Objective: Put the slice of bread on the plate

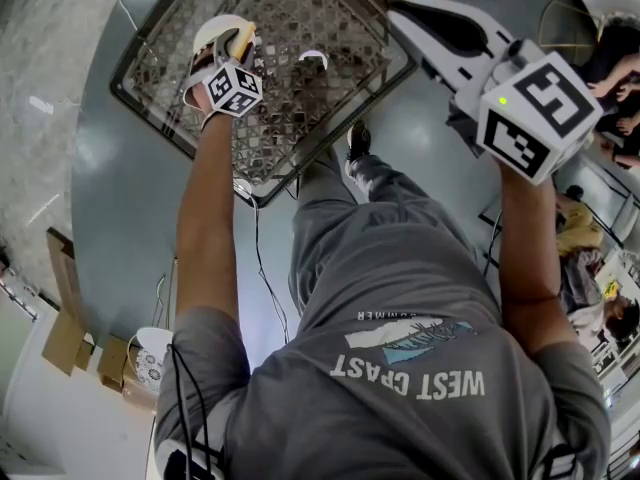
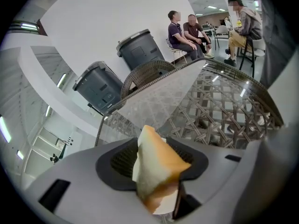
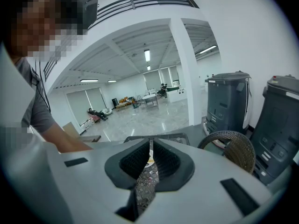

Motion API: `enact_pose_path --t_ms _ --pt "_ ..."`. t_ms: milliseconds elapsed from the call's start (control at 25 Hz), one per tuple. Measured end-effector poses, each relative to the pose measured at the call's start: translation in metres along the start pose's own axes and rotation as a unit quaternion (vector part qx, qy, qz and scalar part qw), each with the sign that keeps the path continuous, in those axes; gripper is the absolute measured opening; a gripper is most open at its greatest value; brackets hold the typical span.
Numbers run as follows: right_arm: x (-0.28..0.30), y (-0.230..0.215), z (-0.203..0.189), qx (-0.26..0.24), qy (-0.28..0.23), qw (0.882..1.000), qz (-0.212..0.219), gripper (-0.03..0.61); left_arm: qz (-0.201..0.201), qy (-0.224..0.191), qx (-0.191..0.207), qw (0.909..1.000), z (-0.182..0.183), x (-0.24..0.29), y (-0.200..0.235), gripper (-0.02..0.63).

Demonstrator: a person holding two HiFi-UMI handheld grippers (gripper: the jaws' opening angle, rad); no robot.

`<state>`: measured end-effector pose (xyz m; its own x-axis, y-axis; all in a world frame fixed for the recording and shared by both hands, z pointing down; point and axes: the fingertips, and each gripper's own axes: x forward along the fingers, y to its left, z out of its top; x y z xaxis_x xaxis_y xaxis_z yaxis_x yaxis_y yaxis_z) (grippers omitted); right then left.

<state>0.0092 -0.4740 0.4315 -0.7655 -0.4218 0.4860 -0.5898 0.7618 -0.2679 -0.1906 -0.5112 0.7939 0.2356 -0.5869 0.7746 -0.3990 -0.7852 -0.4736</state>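
A slice of bread (image 1: 241, 36) with a tan crust stands on edge between the jaws of my left gripper (image 1: 238, 46), low over a white plate (image 1: 208, 34) at the left of the woven glass-topped table (image 1: 300, 18). In the left gripper view the slice (image 2: 159, 164) leans to the right between the black pads (image 2: 122, 160), which stand apart around it. A bit of white shows under it. My right gripper (image 1: 400, 13) hangs above the table's right corner, its jaws drawn to a thin slit (image 3: 150, 160) with nothing in them.
A small white curved piece (image 1: 313, 58) lies on the table right of the plate. Two grey bins (image 2: 140, 50) and a wicker chair (image 2: 149, 73) stand beyond the table. People sit at the far right (image 2: 187, 34). Cardboard (image 1: 65, 318) lies on the floor at the left.
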Motion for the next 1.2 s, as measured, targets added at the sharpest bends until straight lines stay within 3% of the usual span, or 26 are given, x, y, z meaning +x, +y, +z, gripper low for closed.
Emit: enact_pose_path --t_ms 240,480,920,1200 --pt "0.0 -0.001 -0.002 0.002 0.003 1.0 -0.001 0.012 -0.029 0.025 -0.014 0.9991 -0.009 0.01 -0.019 0.292" --pt "0.002 -0.002 -0.009 0.006 0.004 1.0 0.0 0.012 -0.032 0.026 -0.029 0.9987 -0.012 0.013 -0.026 0.342" --pt "-0.002 0.004 0.0 0.003 -0.003 1.0 0.005 0.012 -0.031 0.013 -0.079 0.9963 -0.011 -0.006 -0.017 0.356" --pt "-0.005 0.007 -0.008 0.001 0.002 1.0 0.007 0.012 -0.057 0.032 -0.109 0.9919 -0.027 0.0 -0.03 0.356"
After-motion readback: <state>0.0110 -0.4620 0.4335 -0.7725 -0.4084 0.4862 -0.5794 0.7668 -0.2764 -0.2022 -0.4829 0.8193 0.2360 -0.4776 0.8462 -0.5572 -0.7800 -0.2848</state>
